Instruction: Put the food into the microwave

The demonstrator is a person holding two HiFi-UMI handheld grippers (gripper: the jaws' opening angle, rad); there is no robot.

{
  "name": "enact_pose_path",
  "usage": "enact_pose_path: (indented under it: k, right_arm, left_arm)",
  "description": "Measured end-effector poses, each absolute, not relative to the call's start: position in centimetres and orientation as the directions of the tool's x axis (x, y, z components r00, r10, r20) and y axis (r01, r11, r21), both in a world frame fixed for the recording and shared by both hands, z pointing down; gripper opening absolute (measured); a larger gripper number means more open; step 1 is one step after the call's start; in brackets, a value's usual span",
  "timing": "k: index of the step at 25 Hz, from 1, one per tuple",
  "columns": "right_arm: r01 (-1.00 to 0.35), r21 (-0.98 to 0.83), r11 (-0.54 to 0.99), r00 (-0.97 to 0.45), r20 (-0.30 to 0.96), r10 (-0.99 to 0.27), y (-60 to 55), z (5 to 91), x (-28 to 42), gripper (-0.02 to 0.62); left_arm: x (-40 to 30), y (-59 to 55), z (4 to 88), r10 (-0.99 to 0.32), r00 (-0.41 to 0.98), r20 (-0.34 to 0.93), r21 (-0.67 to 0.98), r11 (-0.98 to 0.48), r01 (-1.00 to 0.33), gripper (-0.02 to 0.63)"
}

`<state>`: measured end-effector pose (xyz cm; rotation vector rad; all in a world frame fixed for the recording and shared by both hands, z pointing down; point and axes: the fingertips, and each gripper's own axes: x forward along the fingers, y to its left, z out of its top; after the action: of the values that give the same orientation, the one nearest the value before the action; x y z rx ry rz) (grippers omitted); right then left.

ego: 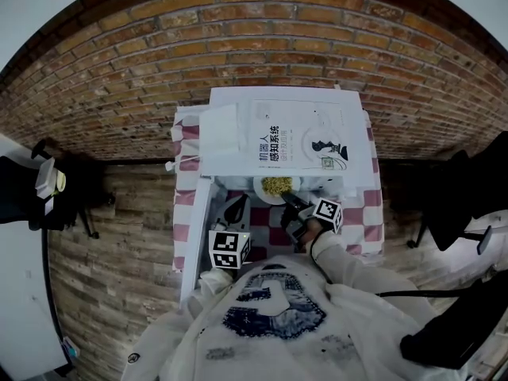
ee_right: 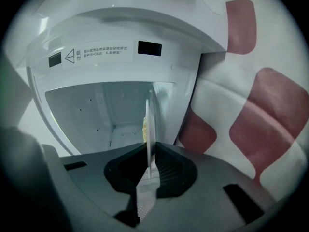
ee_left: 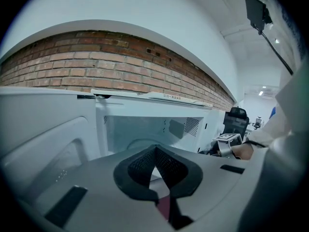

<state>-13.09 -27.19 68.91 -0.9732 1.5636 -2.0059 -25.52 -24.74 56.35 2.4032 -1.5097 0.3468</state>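
A white plate of yellow food (ego: 277,186) hangs at the mouth of the white microwave (ego: 278,133). My right gripper (ego: 295,206) is shut on its near rim. In the right gripper view the plate (ee_right: 147,124) shows edge-on between the jaws of the right gripper (ee_right: 148,153), with the lit cavity (ee_right: 106,115) straight ahead. The microwave door (ego: 196,228) stands open to the left. My left gripper (ego: 235,209) hovers beside the door with nothing in it. In its own view the left gripper (ee_left: 155,149) has its tips together, facing the cavity (ee_left: 145,132).
The microwave sits on a red-and-white checked tablecloth (ego: 369,205) against a brick wall (ego: 119,70). Black office chairs (ego: 452,205) stand to the right and dark gear (ego: 48,189) to the left on the wooden floor. The open door (ee_left: 43,139) fills the left gripper view's left side.
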Motion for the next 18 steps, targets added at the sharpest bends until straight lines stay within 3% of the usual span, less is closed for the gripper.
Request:
enact_pose_path:
  k: [18]
  right_arm:
    - [-0.099, -0.953, -0.288, -0.644, 0.282, -0.711, -28.9, 70.2, -13.4, 0.037]
  left_arm:
    - [-24.5, -24.9, 57.1, -0.814, 0.444, 0.374, 0.122, -0.431, -0.894, 0.008]
